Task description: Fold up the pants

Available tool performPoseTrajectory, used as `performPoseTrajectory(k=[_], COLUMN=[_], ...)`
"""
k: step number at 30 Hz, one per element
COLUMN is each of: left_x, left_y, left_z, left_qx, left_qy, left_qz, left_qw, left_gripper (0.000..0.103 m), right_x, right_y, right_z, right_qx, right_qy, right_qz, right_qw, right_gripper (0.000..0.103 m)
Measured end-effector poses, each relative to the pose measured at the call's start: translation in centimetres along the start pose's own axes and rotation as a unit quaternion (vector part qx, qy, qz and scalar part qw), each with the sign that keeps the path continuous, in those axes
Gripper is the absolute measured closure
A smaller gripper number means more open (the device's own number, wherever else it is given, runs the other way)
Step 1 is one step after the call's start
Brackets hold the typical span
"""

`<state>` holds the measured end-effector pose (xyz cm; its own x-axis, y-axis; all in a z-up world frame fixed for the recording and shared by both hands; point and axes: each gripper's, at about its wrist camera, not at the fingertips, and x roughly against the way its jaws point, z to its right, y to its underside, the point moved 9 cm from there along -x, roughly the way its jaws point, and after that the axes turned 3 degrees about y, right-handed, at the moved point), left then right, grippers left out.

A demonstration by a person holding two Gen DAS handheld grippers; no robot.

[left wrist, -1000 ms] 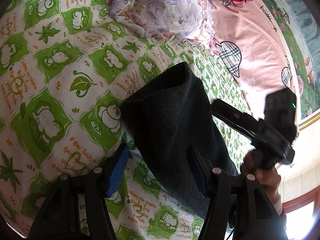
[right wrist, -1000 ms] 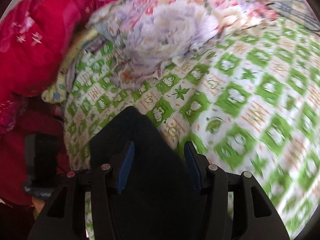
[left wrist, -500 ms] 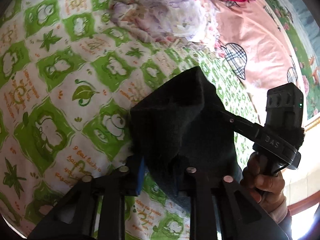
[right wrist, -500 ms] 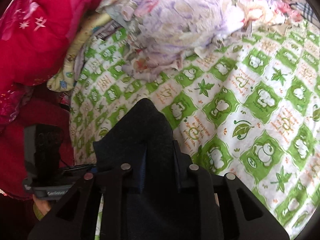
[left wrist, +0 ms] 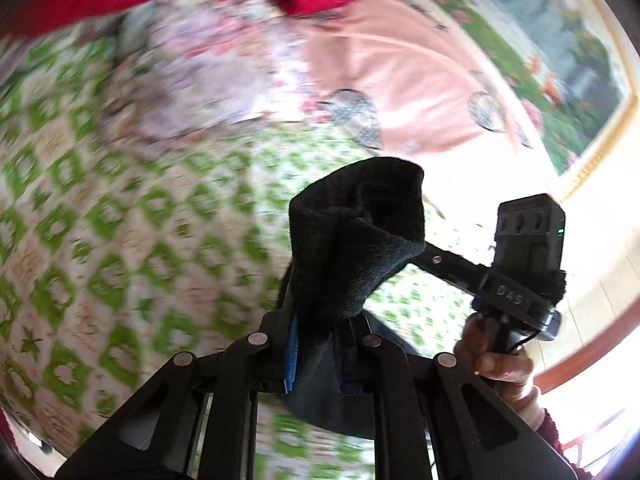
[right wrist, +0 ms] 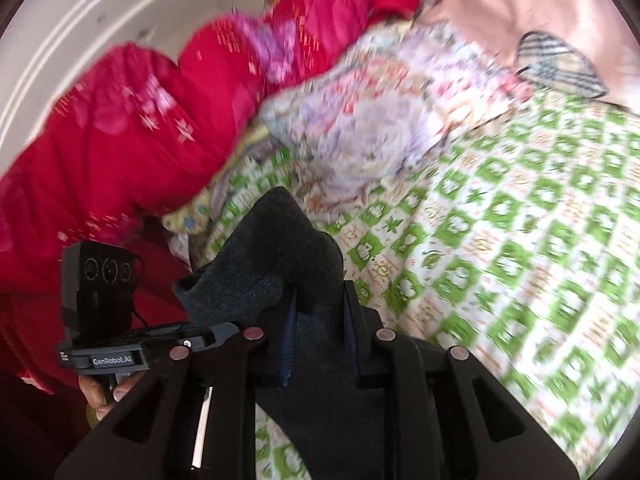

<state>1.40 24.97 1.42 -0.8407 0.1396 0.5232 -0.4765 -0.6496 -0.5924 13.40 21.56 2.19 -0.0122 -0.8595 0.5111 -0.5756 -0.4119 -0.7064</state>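
The dark pants [left wrist: 352, 240] are bunched and lifted above the green and white patterned bedsheet [left wrist: 120, 240]. My left gripper [left wrist: 316, 344] is shut on one part of the pants fabric. My right gripper [right wrist: 318, 332] is shut on another part of the pants [right wrist: 280, 264]. The right gripper also shows in the left wrist view [left wrist: 516, 276], held by a hand just right of the cloth. The left gripper shows in the right wrist view [right wrist: 104, 320] at the lower left. The lower part of the pants hangs behind the fingers.
A crumpled floral cloth [right wrist: 380, 120] and a red quilt [right wrist: 160, 120] lie at the far side of the bed. A pink sheet with checked hearts [left wrist: 420, 92] lies beyond. A framed picture [left wrist: 560, 60] stands at the right.
Both grippers closed on the pants, which lay on the sheet a second ago, and lifted them up off the bed. Both views tilted upward toward the far bedding.
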Motion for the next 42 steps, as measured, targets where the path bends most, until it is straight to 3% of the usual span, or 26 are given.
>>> performPoseTrajectory(k=[9,19,30,35,37,42], left_x=[0.2,-3.4,-8.9,-9.9,-10.6,-12.1], left_y=[3.5,10.7,17.9,19.7,20.5,21.9], left_z=[11.1,18.6,20.6,21.1,21.0,20.7], left_qx=[-0.098,-0.163,-0.211,-0.225,-0.228,-0.232], left_qy=[0.073,0.104,0.09,0.086,0.085,0.076], left_qz=[-0.025,-0.093,-0.166,-0.184,-0.194,-0.214], left_qw=[0.9922,0.9768,0.9593,0.953,0.9502,0.9457], left_gripper=[0.09,0.09,0.09,0.09,0.09,0.09], right_x=[10.8,17.5,20.0,20.8,21.1,21.3], right_y=[2.2,8.2,14.8,16.4,17.0,18.6], right_z=[1.6,6.3,11.6,12.8,13.2,13.7], right_qx=[-0.043,-0.107,-0.178,-0.197,-0.207,-0.224], right_qy=[0.006,0.042,0.072,0.082,0.081,0.097], right_qz=[0.108,0.157,0.174,0.181,0.185,0.18], right_qw=[0.993,0.981,0.966,0.96,0.957,0.953], right_gripper=[0.082,0.085,0.088,0.093,0.102,0.102])
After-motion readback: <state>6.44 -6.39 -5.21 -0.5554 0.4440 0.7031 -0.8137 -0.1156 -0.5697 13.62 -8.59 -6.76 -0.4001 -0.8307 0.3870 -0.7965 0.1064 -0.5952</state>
